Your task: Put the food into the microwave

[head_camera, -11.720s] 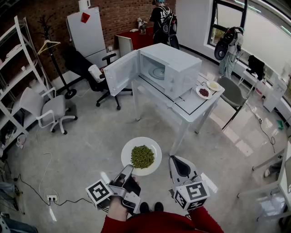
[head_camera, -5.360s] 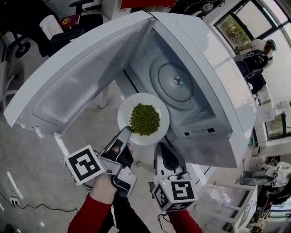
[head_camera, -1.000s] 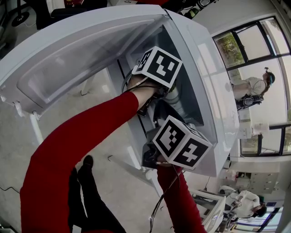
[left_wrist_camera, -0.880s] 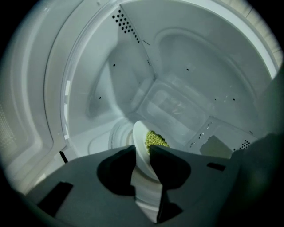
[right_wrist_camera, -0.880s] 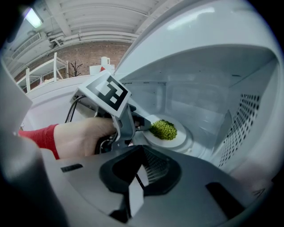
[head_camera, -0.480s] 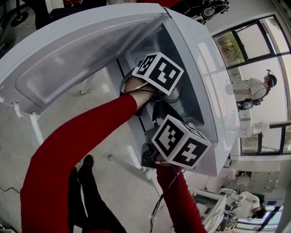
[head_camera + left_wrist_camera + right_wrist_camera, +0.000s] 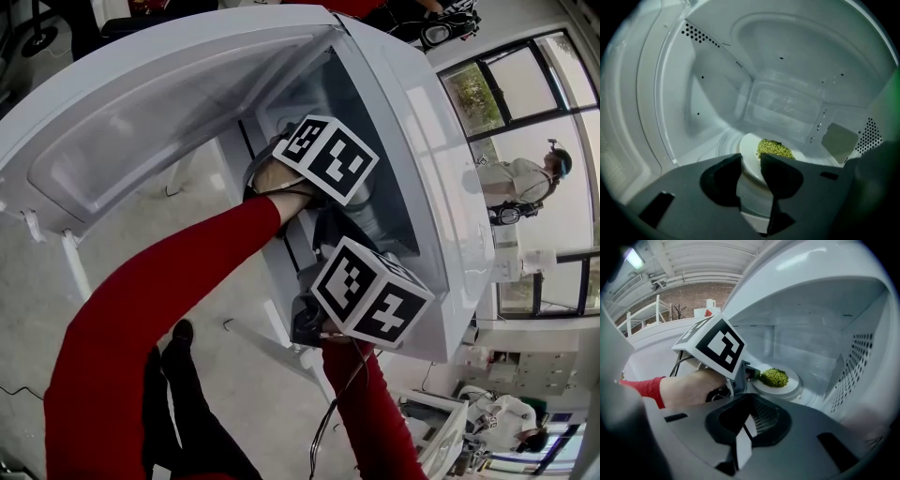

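A white plate (image 7: 747,145) of green peas (image 7: 774,150) rests on the glass turntable (image 7: 723,146) inside the open microwave (image 7: 412,141). My left gripper (image 7: 751,161) reaches into the cavity. Its jaws are opening, with the plate's near rim in the gap and no pad pressing on it. In the right gripper view the plate (image 7: 786,386) and peas (image 7: 774,377) lie just past the left gripper (image 7: 752,373). My right gripper (image 7: 750,420) hangs at the microwave's mouth, shut with nothing in it. In the head view the marker cubes (image 7: 328,157) hide both sets of jaws.
The microwave door (image 7: 159,103) swings wide to the left, over the floor. Perforated cavity walls (image 7: 855,366) close in on the right. A person (image 7: 525,183) stands far off by the window.
The plate, carried across the room earlier, now lies in the microwave. Over the last second the left gripper's cube has rolled a little. The right gripper has stayed put.
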### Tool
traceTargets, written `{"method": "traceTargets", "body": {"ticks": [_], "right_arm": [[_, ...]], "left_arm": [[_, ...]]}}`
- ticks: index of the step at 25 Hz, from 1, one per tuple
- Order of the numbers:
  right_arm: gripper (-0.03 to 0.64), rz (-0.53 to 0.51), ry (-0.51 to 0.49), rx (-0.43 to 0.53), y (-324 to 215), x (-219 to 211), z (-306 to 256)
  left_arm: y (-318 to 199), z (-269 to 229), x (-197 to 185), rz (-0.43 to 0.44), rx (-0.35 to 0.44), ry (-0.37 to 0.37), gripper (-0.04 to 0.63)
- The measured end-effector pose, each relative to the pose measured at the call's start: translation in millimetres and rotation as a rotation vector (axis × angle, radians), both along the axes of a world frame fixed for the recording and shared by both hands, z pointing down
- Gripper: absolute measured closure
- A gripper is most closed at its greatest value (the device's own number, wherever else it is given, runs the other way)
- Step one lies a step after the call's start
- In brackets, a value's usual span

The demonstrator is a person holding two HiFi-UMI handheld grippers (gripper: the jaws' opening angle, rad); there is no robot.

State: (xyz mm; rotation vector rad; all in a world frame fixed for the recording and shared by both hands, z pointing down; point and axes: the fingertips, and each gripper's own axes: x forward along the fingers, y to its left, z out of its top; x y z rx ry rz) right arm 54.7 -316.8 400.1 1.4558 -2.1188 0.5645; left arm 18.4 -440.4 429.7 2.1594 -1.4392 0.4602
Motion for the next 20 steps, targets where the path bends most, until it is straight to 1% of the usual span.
{"method": "traceTargets", "body": {"ticks": [4, 8, 10, 13, 15, 16, 18, 19, 20], "right_arm": [[0.603, 0.002, -0.008, -0.003, 1, 1, 1], [0.603, 0.000, -0.012, 0.004, 0, 0, 1], [0.603, -0.001, -0.009, 0.009, 0, 0, 1], [0.603, -0.009, -0.002, 0.028, -1, -1, -2], [0.603, -0.019, -0.013, 0.038, -1, -4, -4], [0.603, -0.025, -0.026, 0.041, 0, -7, -5], [0.603, -0.040, -0.055, 0.051, 4, -12, -9], [0.603, -0.050, -0.067, 0.058, 6, -15, -12], [0.603, -0.060, -0.078, 0.065, 9, -18, -15]], "left_arm": [[1, 0, 0, 0.006, 0.010, 0.007, 0.459], [3, -1, 1, 0.039, -0.002, 0.053, 0.462], [3, -5, -3, 0.041, 0.009, 0.065, 0.491], [3, -22, -13, 0.034, 0.064, 0.062, 0.537], [6, -34, -21, 0.027, 0.094, 0.078, 0.562], [11, -38, -27, 0.018, 0.097, 0.085, 0.574], [26, -38, -40, -0.008, 0.069, 0.088, 0.583], [34, -39, -43, -0.011, 0.066, 0.100, 0.584], [40, -42, -44, -0.007, 0.080, 0.122, 0.584]]}}
